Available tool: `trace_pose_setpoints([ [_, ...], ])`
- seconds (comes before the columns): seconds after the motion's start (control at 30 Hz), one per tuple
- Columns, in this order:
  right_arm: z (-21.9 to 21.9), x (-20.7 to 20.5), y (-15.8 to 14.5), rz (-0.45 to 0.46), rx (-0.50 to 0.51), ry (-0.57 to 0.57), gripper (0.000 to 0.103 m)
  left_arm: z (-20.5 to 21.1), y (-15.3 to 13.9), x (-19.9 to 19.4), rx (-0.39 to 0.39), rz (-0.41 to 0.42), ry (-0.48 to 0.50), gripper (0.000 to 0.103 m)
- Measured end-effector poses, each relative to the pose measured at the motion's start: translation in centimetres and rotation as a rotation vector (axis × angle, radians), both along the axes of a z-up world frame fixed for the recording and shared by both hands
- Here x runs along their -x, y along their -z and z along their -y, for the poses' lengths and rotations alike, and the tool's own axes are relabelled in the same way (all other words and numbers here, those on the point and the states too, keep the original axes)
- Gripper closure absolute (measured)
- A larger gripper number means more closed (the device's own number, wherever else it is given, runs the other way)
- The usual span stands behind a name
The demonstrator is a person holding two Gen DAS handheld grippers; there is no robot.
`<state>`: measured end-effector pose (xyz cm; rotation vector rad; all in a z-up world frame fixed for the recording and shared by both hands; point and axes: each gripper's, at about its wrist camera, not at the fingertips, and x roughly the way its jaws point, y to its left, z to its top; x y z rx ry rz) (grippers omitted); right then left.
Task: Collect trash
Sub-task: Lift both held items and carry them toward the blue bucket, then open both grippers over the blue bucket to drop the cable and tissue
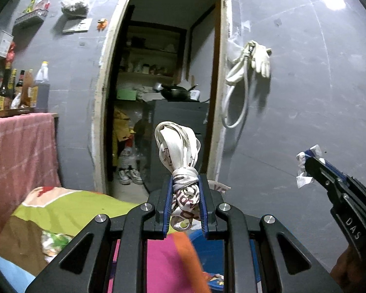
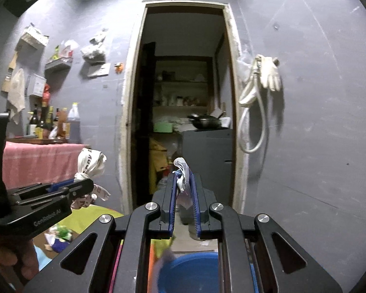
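1. Right, the left gripper [image 1: 185, 190] is clenched on a knotted white plastic bag [image 1: 177, 151] with red lettering, its tied neck pinched between the blue pads, handles sticking up toward 12 o'clock.
2. Over at 3 o'clock in the left wrist view, the right gripper [image 1: 309, 163] grips a crumpled white scrap [image 1: 305, 168], jaws tight on it.
3. From the right wrist view, that scrap [image 2: 183, 173] sits squeezed between the blue pads, dead centre.
4. At 9 o'clock there, the left gripper [image 2: 90, 184] carries the bag [image 2: 91, 163] in front of a pink cloth [image 2: 41, 161].
5. Ahead, at 12 o'clock, an open doorway [image 2: 185, 97]; a white glove [image 2: 270, 74] hangs at 2 o'clock on the grey wall [image 2: 317, 122].
6. Below, at 6 o'clock, a blue basin [image 2: 190, 273].
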<state>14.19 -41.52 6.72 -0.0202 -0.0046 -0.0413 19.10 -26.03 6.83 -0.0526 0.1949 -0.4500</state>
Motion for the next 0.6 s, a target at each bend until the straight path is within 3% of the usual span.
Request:
trace_pose_setpoints([
  [0.23,3.1,-1.0,2.3,-0.039,-0.035,0.047,0.093,3.5,2.3,-2.2,-0.006,-0.06,0.086,0.087],
  [0.6,6.7,-4.0,6.5,-0.158,-0.114,0.075,0.092,7.9,7.0,-7.2,-0.065,-0.241,0.154,0.086],
])
